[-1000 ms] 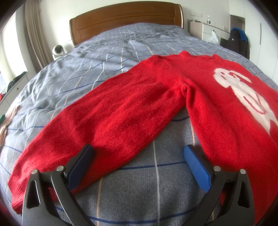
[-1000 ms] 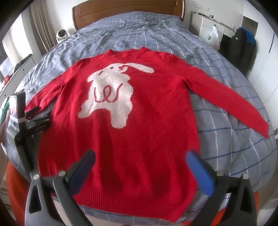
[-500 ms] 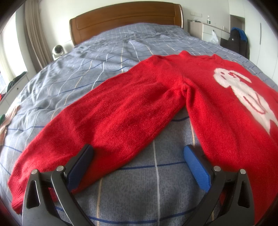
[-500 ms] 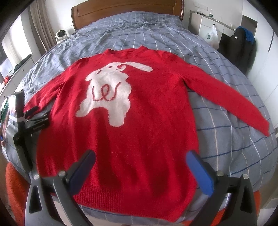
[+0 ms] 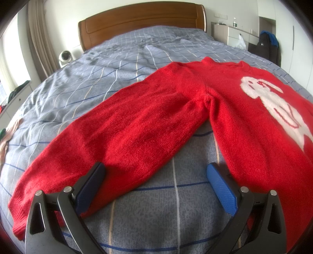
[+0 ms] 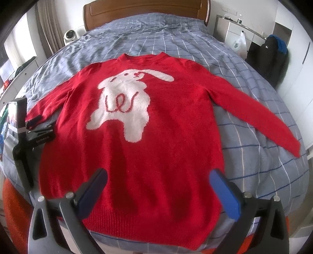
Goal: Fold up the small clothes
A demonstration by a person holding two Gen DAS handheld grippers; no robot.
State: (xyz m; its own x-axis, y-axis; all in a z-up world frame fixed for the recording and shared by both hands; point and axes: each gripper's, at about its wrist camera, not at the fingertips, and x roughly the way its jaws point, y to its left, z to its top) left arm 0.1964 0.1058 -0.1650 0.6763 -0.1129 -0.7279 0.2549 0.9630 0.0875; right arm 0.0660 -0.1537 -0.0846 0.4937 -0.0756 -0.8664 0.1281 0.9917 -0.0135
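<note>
A red sweater [image 6: 156,125] with a white rabbit on its front lies flat, face up, on the bed, both sleeves spread outward. My right gripper [image 6: 158,187] hovers open over the lower body of the sweater, just above the hem, holding nothing. In the left wrist view the sweater's left sleeve [image 5: 121,132] runs down to the lower left. My left gripper [image 5: 156,181] stands open over the gap between that sleeve and the sweater's body, its left finger [image 5: 92,181] lying against the sleeve's edge. The left gripper [image 6: 29,134] also shows in the right wrist view, beside the sleeve cuff.
The bed has a grey-blue checked cover [image 6: 254,152] and a wooden headboard [image 5: 140,17]. A white round device [image 5: 65,55] sits at the bed's far left. A dresser with a plastic bag [image 6: 237,42] and dark clothes [image 6: 272,58] stand at the right. Something orange [image 6: 13,205] lies below the bed's front edge.
The right wrist view has shifted a little, so the sweater sits lower and closer than before. The left gripper and the sleeve have not moved. Both grippers stay open.
</note>
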